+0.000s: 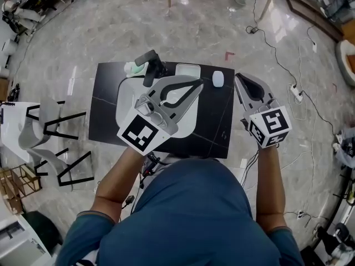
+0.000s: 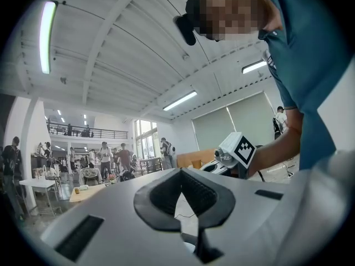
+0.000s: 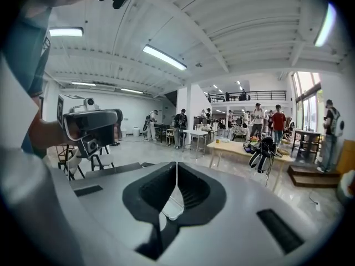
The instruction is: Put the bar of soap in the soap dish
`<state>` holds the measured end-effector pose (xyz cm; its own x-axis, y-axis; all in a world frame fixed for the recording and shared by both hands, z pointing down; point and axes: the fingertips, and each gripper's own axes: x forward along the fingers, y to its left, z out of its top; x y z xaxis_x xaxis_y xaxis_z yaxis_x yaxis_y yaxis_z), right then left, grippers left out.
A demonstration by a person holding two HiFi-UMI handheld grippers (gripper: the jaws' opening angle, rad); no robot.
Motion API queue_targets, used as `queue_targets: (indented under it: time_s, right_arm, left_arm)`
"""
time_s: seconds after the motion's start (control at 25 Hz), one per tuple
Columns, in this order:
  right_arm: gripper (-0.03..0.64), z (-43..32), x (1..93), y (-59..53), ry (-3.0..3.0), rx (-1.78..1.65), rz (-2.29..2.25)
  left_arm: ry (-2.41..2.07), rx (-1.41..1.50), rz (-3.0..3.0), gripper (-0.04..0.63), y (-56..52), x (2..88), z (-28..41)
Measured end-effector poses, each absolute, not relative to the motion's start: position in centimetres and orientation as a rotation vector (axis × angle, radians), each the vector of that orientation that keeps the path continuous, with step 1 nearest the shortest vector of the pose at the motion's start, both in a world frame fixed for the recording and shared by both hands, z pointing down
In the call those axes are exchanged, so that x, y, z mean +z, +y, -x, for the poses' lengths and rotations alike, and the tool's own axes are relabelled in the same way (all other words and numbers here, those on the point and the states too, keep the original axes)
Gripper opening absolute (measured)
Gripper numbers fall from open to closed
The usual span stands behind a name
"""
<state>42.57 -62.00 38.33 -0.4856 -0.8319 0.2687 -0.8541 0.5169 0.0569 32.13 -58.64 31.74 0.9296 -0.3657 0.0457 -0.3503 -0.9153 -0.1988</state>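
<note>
- Head view: bar of soap (image 1: 218, 79) lies on the black table (image 1: 213, 126), just right of the white soap dish (image 1: 187, 70), not in it.
- Left claw (image 1: 197, 83): jaws together, empty, above the table near the dish.
- Right claw (image 1: 237, 77): jaws together, empty, just right of the soap.

— Where do the grippers sit against the black table (image 1: 213, 123)?
— The left gripper (image 1: 197, 83) reaches over the table's middle from its near edge, angled toward the far right corner, with its marker cube closest to the body. The right gripper (image 1: 237, 76) is just off the table's right edge, its tip near that same corner.
— And the jaws?
— Both pairs meet tip to tip, with nothing between them.
— And the arms?
— The left forearm (image 1: 113, 182) and right forearm (image 1: 270, 187) stretch forward from the near edge, bare.
</note>
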Motion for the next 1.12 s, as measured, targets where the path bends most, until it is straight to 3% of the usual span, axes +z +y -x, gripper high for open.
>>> queue_targets:
  time_s: [0.4,0.68,1.12]
  right_arm:
    - [0.022,-42.2,45.6,-65.5,-2.393,0.284,-1.402]
    - [0.139,-42.7,51.1,-67.4,-2.302,0.422,-1.372]
    - [0.248,-43.4,59.1,-69.8,-2.156,0.587,-1.325]
  left_arm:
    - [0.546,-0.137,2.920,0.002,-60.0,33.1,-30.2]
    - [0.533,-0.157,2.925,0.002,-60.9,33.9,-29.6]
    - [0.564,-0.188,2.951,0.002,-62.5,35.3,-28.7]
